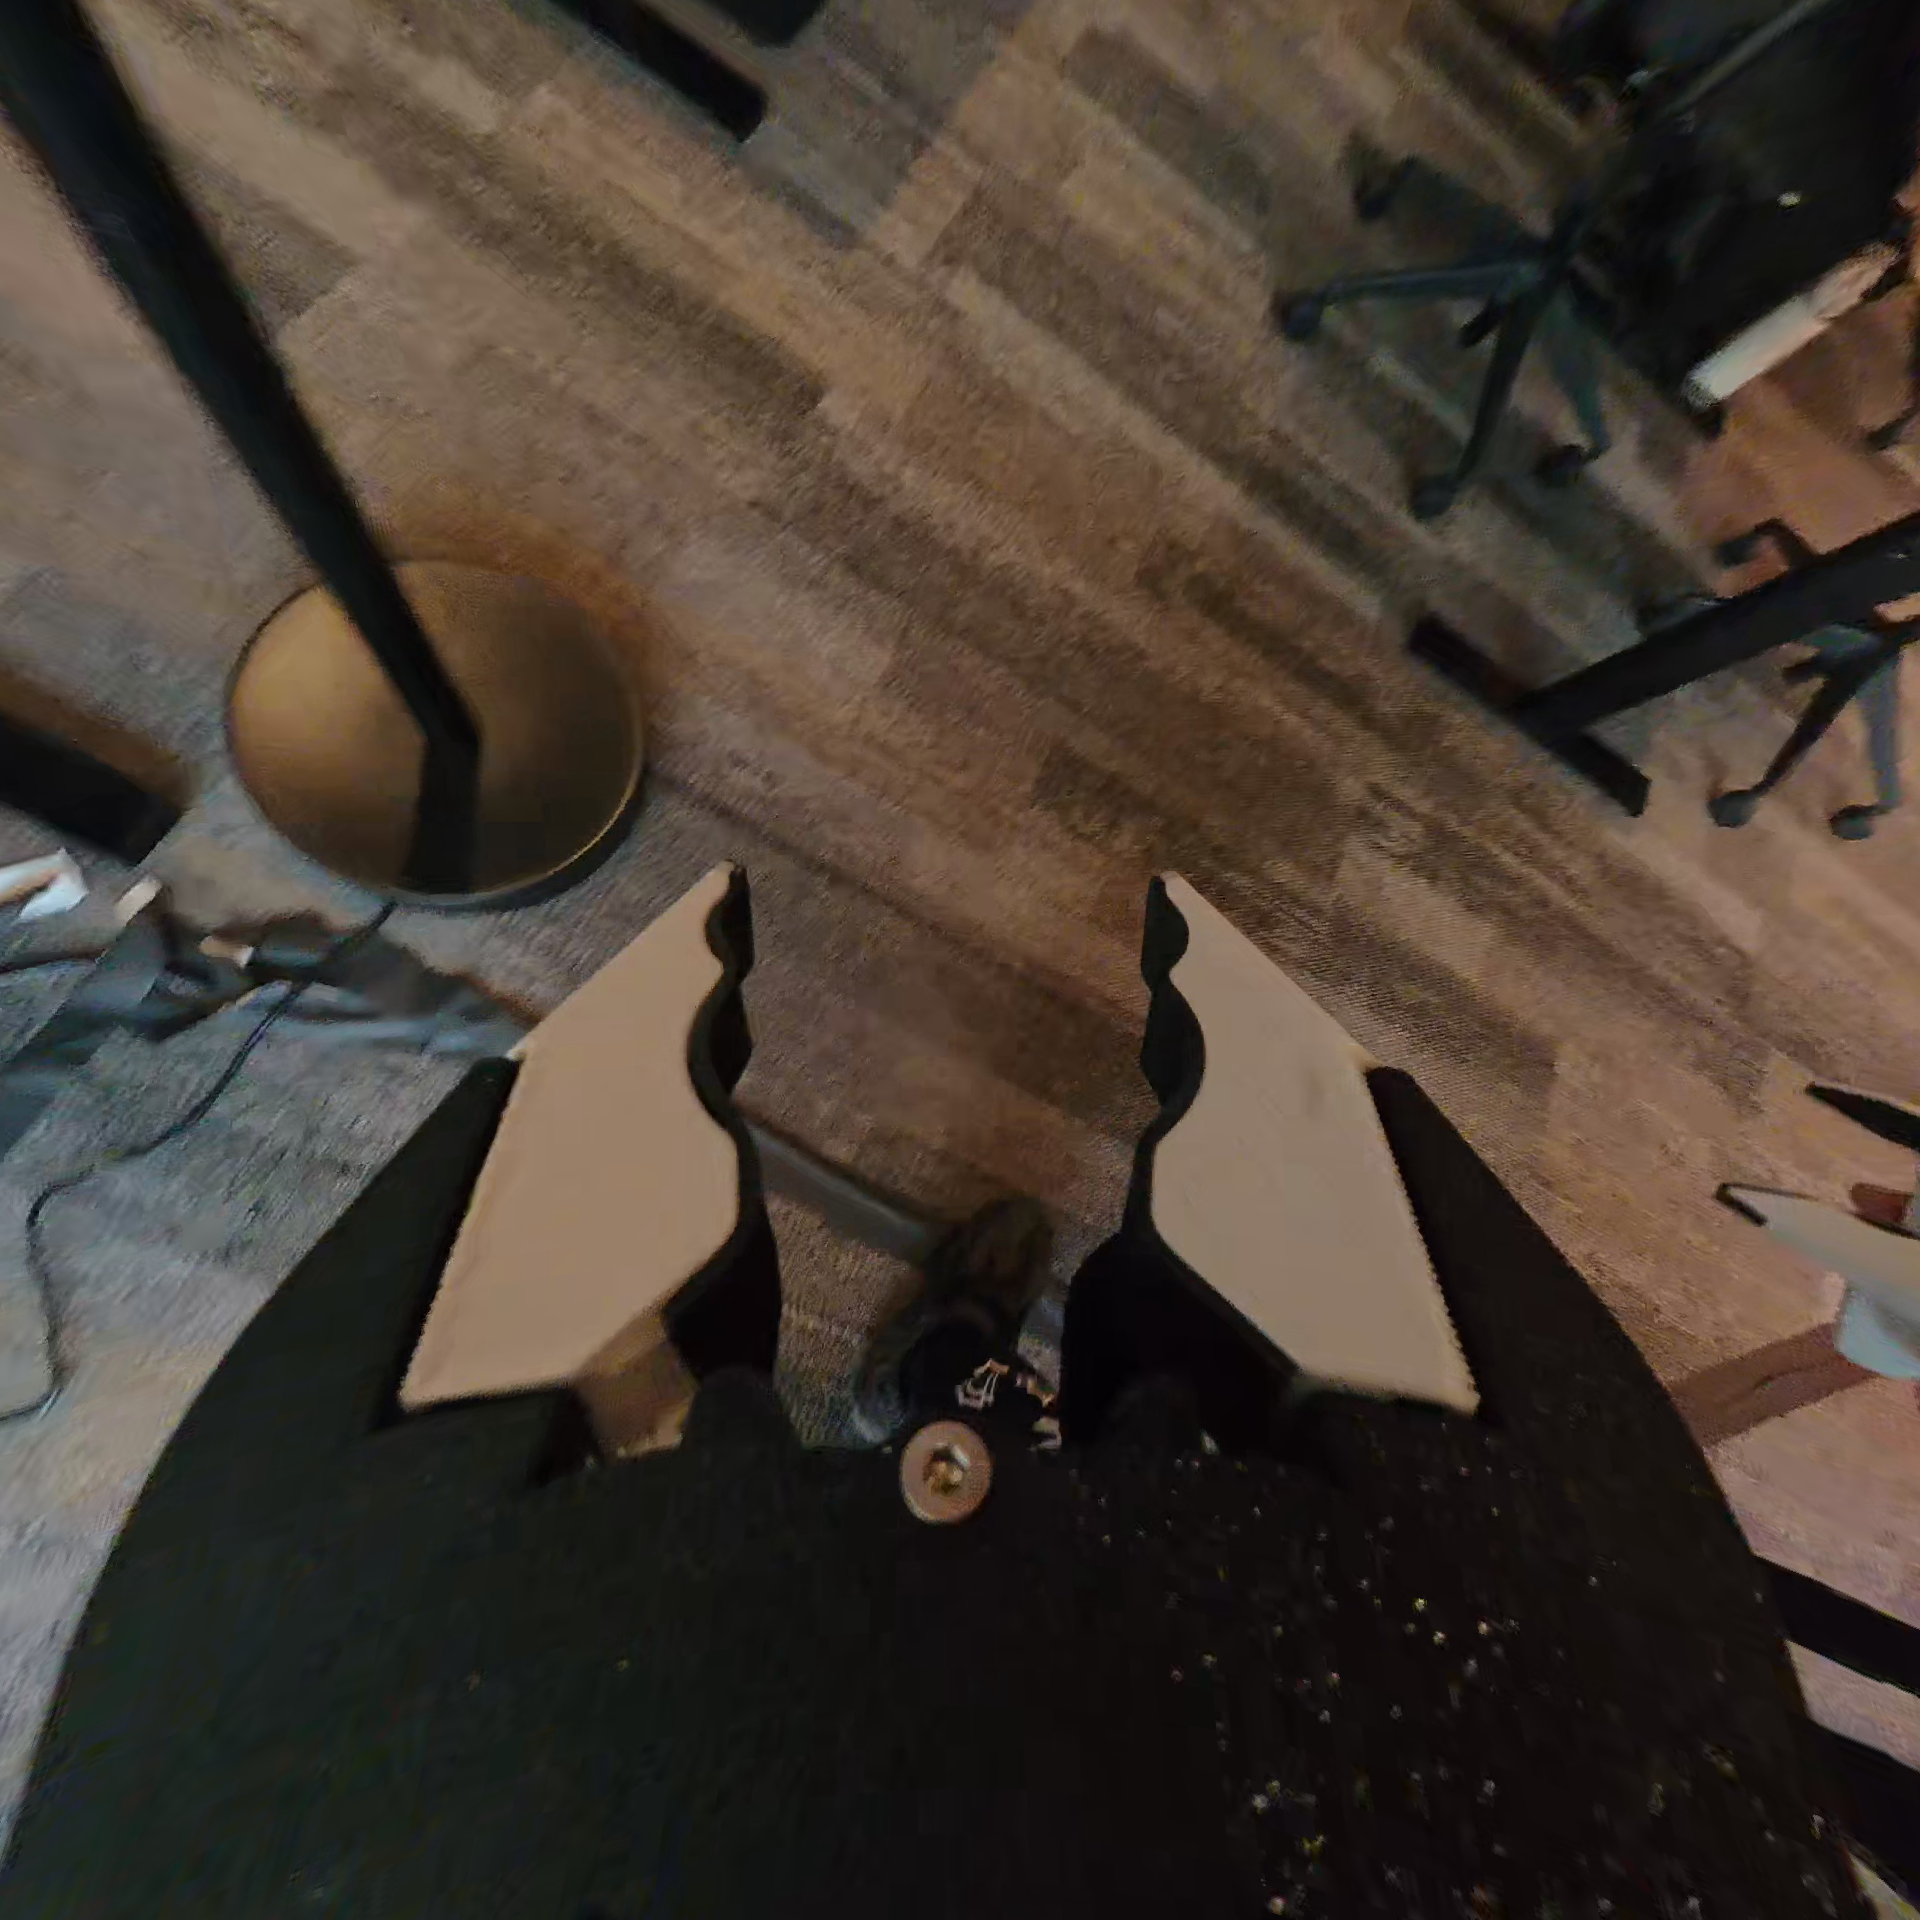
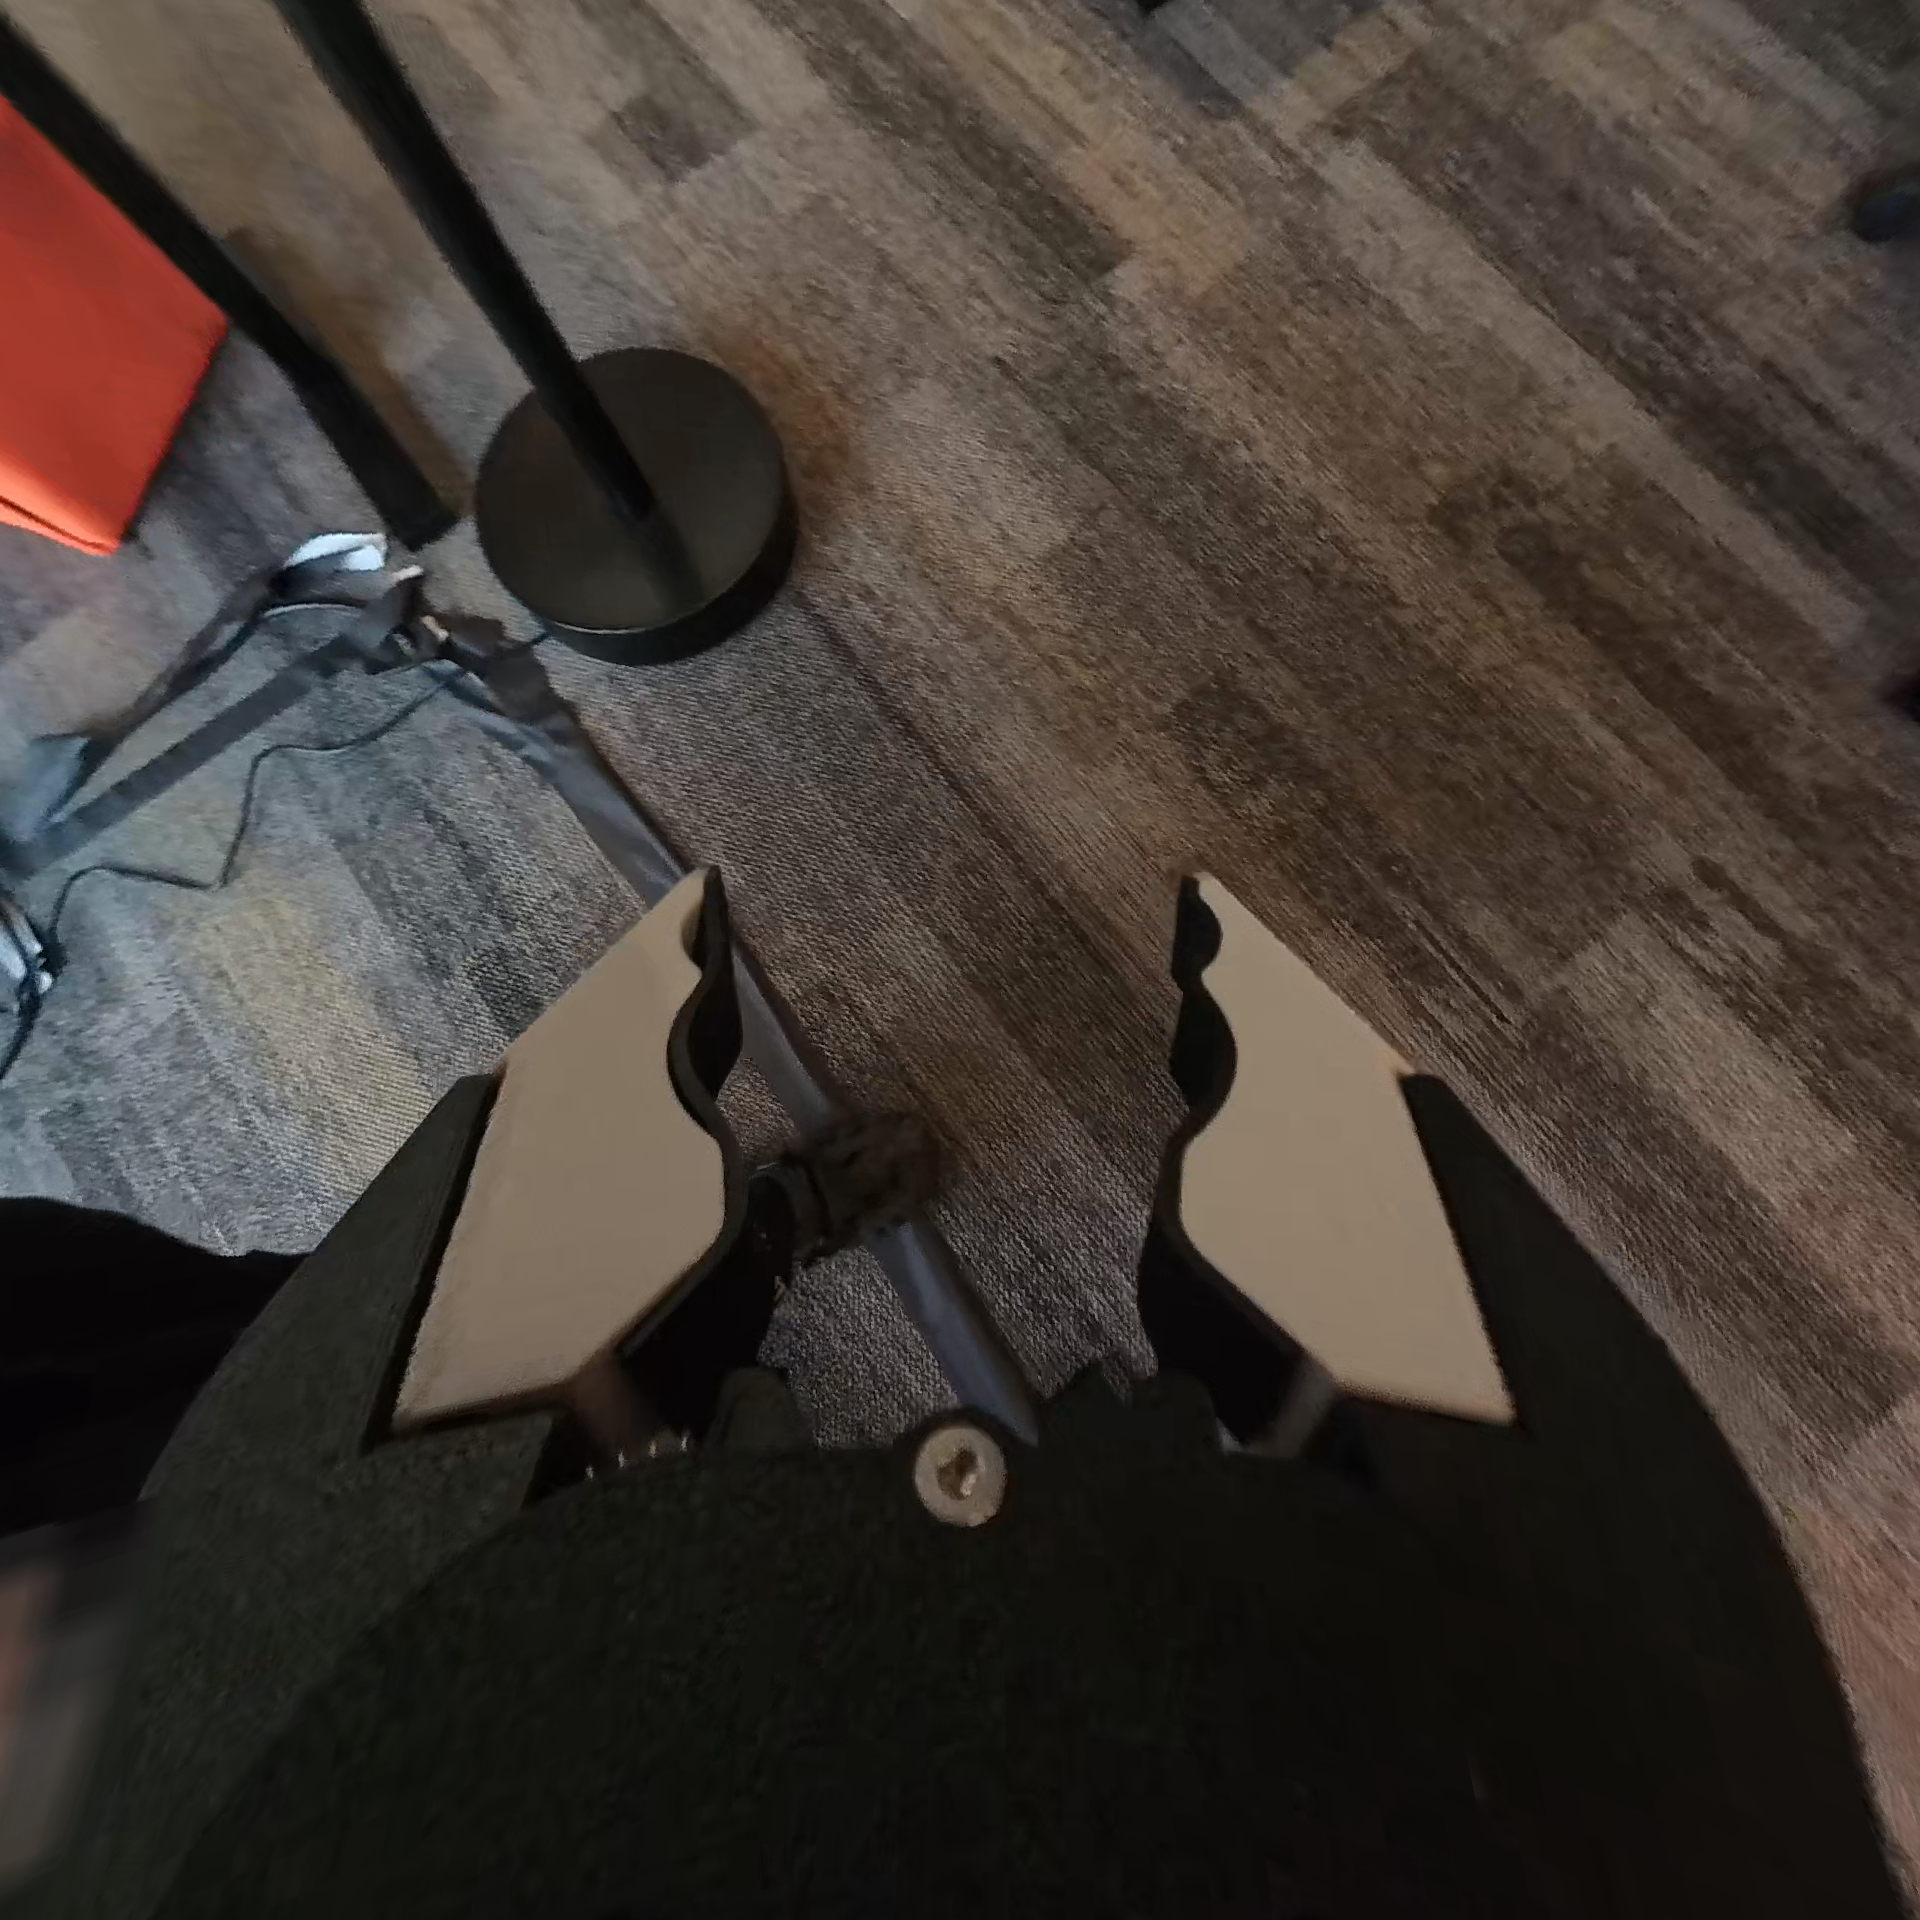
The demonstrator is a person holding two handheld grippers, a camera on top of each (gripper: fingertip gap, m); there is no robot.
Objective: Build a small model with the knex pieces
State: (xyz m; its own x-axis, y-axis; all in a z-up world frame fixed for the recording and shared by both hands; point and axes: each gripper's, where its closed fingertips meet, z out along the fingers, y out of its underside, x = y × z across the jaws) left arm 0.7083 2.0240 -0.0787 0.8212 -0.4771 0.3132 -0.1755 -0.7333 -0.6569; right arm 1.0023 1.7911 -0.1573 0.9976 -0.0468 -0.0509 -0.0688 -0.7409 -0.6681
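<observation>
Both my left gripper (image 1: 945, 883) and right gripper (image 2: 951, 883) hang with jaws wide apart, empty, above carpet (image 1: 1039, 623), the round lamp base (image 2: 631, 504) ahead-left.

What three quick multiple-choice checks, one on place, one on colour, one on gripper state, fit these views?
1. Where is the round stand base in the right wrist view?
A. ahead and left of the right gripper
B. between its fingers
C. behind an office chair

2. What colour is the box at that view's left edge?
A. blue
B. orange-red
C. white

3. How is the left gripper?
A. shut on a cable
B. shut, empty
C. open, empty

Answers: 1 A, the base sits upper left; 2 B, orange-red side visible; 3 C, only carpet between its fingers.
</observation>
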